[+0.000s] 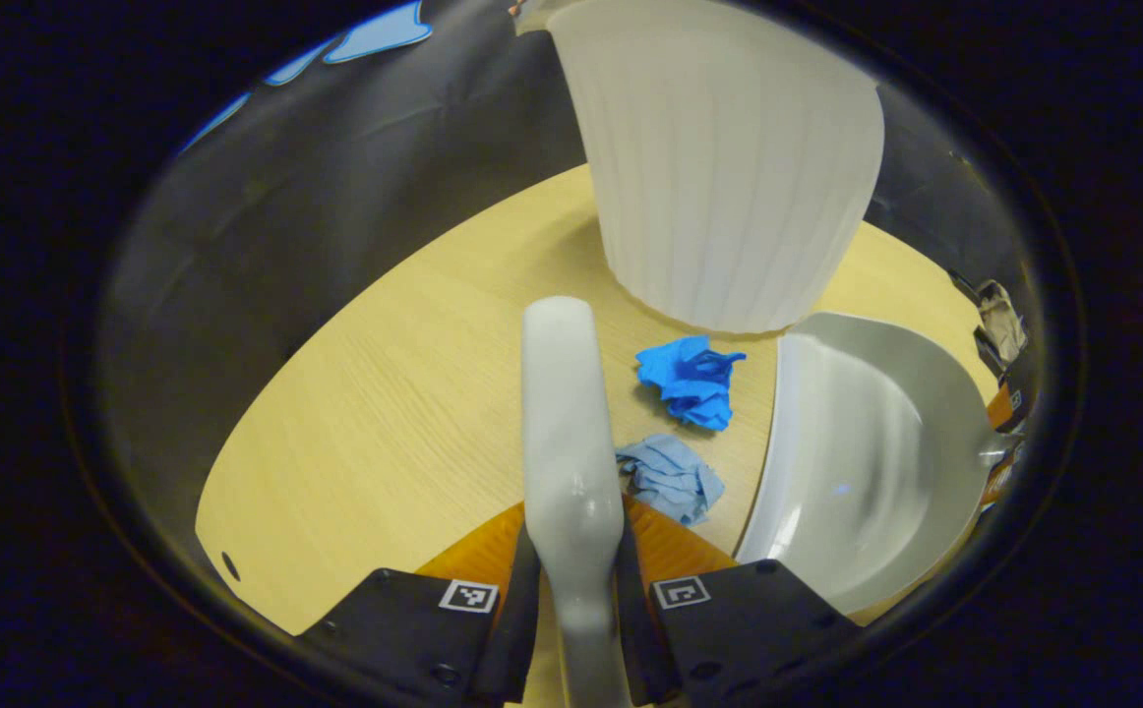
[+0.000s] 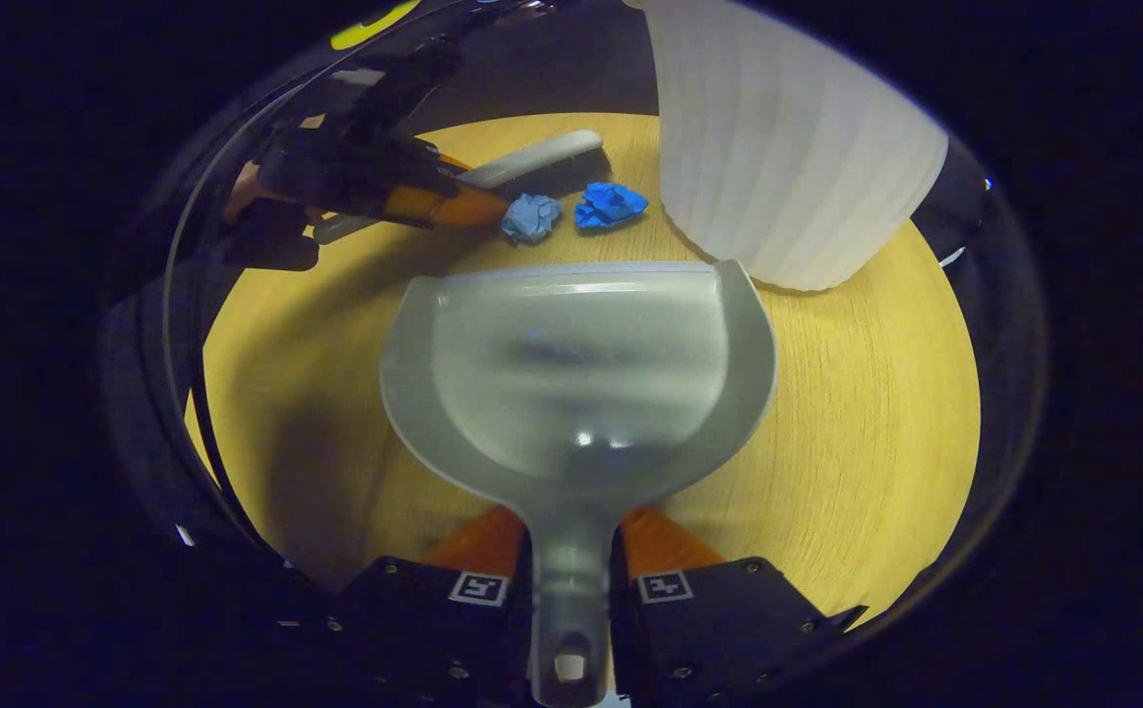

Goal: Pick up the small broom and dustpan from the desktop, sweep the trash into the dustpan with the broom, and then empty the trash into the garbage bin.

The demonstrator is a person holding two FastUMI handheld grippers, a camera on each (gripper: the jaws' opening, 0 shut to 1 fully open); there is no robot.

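Observation:
My left gripper (image 1: 576, 590) is shut on the handle of the small grey broom (image 1: 567, 413), which points forward over the wooden desktop (image 1: 385, 413). Right of the broom lie a bright blue paper wad (image 1: 691, 381) and a pale blue wad (image 1: 672, 477). My right gripper (image 2: 571, 590) is shut on the handle of the grey dustpan (image 2: 581, 364), whose open lip faces both wads (image 2: 530, 216) (image 2: 610, 205). In the right gripper view the broom (image 2: 532, 162) and left gripper (image 2: 453, 202) sit just behind the wads. The dustpan (image 1: 857, 452) lies right of the wads in the left gripper view.
A white ribbed garbage bin (image 1: 729, 167) stands on the desktop just beyond the wads, also seen as the bin (image 2: 788, 147) at the upper right of the dustpan. A hand (image 2: 247, 192) holds the left gripper. The desktop (image 2: 876, 393) ends at black cloth.

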